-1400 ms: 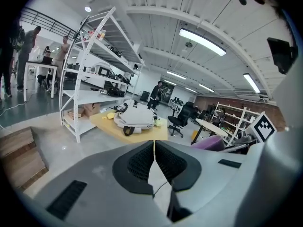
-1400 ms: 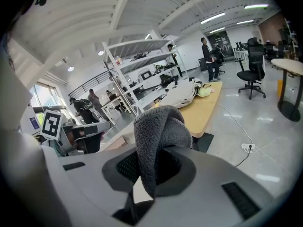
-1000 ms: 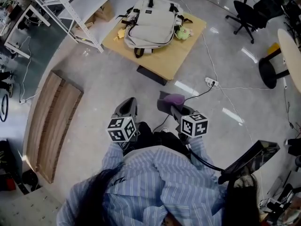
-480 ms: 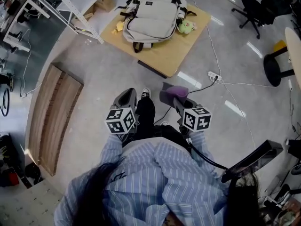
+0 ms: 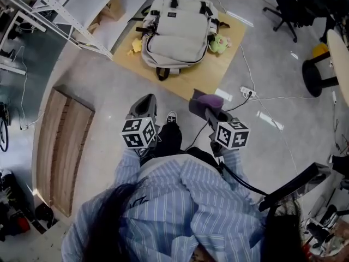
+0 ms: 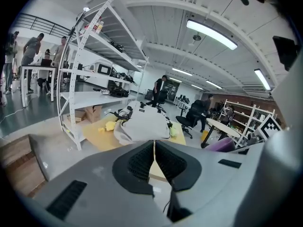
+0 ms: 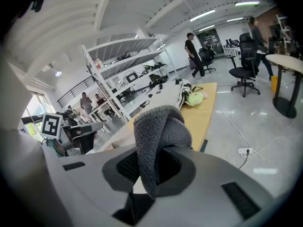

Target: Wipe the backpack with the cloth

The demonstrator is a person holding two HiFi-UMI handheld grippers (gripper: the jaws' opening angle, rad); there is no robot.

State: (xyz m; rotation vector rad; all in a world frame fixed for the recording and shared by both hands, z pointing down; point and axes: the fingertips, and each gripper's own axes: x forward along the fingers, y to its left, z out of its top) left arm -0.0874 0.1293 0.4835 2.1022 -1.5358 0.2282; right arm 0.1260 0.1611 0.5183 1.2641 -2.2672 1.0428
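place: open-plan workshop | cues: metal shelving (image 6: 102, 100), office chairs (image 5: 284, 4), strip lights (image 6: 210, 34)

Pale backpack (image 5: 180, 29) flat on board (image 5: 212, 70); purple cloth (image 5: 210, 99) bunched in right gripper (image 5: 203, 107).

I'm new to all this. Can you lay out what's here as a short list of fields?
backpack: pale, lying on a low wooden board
cloth: clamped in the right hand-held gripper
left hand-held gripper: jaws together, empty
green toy: on the board, beside the backpack
wiping: not started; both grippers are away from the backpack
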